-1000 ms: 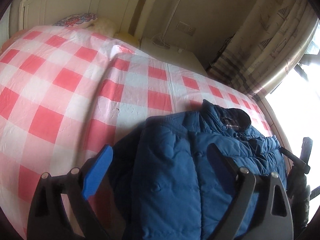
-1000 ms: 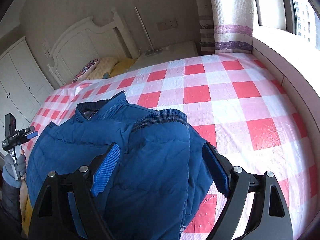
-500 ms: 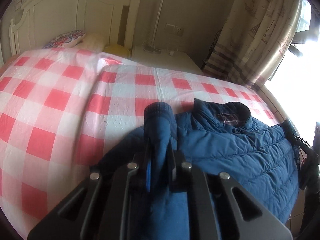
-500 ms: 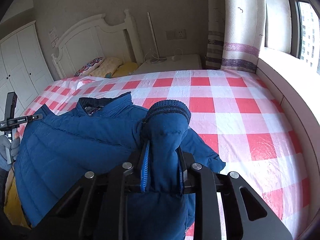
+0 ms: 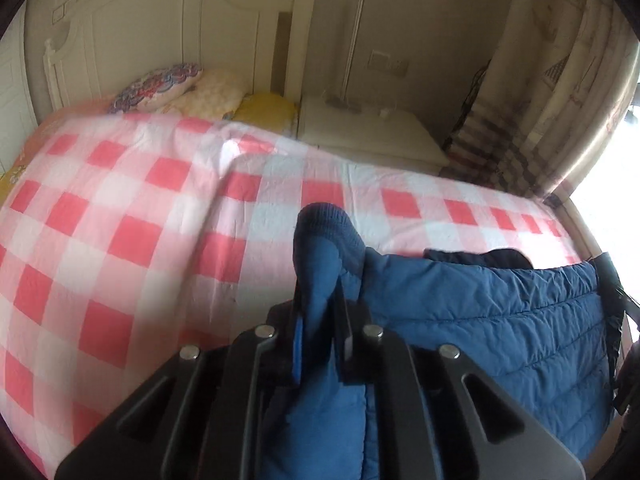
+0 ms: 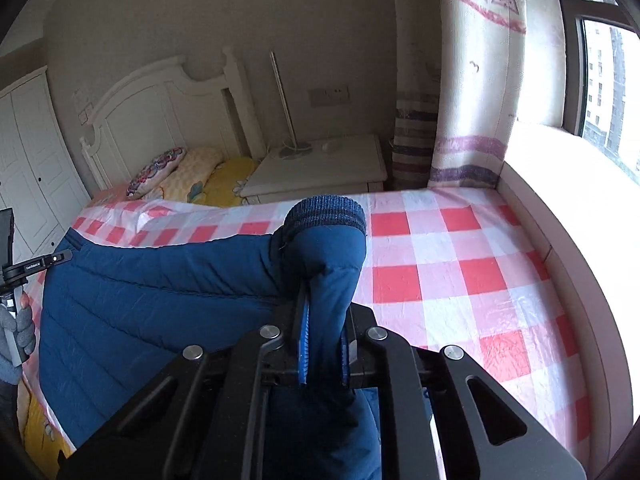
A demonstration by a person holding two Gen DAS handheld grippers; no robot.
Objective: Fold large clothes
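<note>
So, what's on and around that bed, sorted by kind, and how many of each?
Blue puffer jacket: 1
Pillows: 3, floral, pale yellow, bright yellow
Red checked bedspread: 1
Grippers: 2, left and right, each shut on a jacket cuff
Bedside table: 1
Total: 8

A home bedroom: checked bed [image 6: 460,280], white headboard [image 6: 160,116], pillows [image 6: 176,172], curtain [image 6: 472,80].
</note>
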